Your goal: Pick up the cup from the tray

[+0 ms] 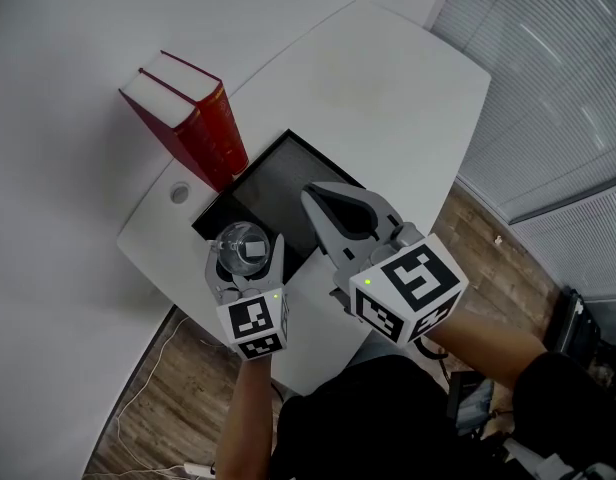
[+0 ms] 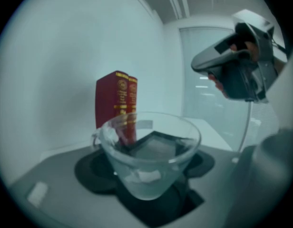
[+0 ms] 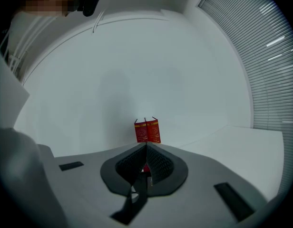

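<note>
A clear glass cup (image 1: pixel 242 247) with a white label sits between the jaws of my left gripper (image 1: pixel 247 254), which is shut on it from both sides. The cup hangs over the near left corner of the black tray (image 1: pixel 273 180). In the left gripper view the cup (image 2: pixel 151 151) fills the middle and the tray shows through the glass. My right gripper (image 1: pixel 312 198) hovers over the tray's near right part with its jaws shut and nothing between them. In the right gripper view its ribbed pads (image 3: pixel 156 163) meet at the tip.
Two red books (image 1: pixel 193 118) stand upright at the tray's far left corner, on the white table (image 1: pixel 388 98). A small round hole (image 1: pixel 180 194) lies in the tabletop left of the tray. Window blinds (image 1: pixel 548 78) run along the right, and cables (image 1: pixel 148 388) trail on the wooden floor.
</note>
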{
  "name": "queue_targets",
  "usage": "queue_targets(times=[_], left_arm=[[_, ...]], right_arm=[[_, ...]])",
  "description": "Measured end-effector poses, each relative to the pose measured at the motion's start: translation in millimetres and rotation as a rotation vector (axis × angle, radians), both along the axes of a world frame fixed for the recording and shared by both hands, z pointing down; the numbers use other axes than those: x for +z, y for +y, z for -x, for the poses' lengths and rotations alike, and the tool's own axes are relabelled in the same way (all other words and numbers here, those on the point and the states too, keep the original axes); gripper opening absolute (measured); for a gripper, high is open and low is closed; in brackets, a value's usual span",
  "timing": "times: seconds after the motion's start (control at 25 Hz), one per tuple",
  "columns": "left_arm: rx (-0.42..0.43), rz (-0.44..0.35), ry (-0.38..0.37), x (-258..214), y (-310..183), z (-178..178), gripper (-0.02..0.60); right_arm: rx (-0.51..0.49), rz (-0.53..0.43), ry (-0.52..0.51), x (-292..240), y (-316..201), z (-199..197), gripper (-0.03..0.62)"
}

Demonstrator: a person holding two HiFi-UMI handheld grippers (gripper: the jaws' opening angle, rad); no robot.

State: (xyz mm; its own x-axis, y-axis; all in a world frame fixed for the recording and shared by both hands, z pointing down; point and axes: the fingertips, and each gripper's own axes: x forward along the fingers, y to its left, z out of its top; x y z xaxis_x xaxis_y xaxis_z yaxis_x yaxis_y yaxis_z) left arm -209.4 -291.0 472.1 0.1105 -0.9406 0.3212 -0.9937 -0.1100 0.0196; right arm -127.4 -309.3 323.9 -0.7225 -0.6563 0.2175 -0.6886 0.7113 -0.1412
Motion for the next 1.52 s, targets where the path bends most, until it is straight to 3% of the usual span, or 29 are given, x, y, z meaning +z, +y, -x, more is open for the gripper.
queue_targets(times=[0.44,1.12,1.52], left_arm=[[0.041,-0.084,0.012,-56,4,1,0.387],[0.082,-0.093,0.002,-115,35,-2,0.388],[0.135,-0.083,0.048,-148,59,-7,0.388]], right_arm=[[-0.014,-0.008,-0.008,-5,-1,4,0.014],[-0.076,-0.054,-0.024,-26,11,16,0.014],[-0.102,-0.09,-0.032,-42,25,24,0.014]])
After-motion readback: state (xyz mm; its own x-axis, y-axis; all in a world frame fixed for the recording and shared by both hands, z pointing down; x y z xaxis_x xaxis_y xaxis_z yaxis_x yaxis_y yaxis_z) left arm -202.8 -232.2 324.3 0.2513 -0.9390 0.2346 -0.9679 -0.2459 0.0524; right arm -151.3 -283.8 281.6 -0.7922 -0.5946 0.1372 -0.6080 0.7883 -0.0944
